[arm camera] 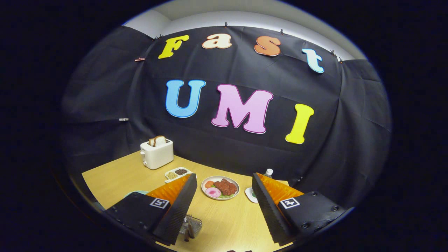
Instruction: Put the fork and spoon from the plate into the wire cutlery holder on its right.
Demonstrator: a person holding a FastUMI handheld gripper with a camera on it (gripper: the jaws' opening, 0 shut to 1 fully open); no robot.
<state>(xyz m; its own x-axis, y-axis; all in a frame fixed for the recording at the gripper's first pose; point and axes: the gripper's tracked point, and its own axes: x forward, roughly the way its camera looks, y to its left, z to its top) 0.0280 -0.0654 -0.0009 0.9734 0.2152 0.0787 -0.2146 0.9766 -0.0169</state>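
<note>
My gripper hangs above the wooden table, open, with nothing between its fingers. A wire cutlery holder stands low down, right beside the inner face of the left finger. Dark utensil handles seem to stick up in it, but I cannot tell which utensils they are. The rim of a pale teal plate peeks out behind the left finger, with the rest of it hidden. I cannot make out a fork or spoon on it.
Just beyond the fingers lies a plate of food. A white toaster holding bread stands at the back left, a two-part dish of beans in front of it. A small white dish and a bottle sit by the right finger.
</note>
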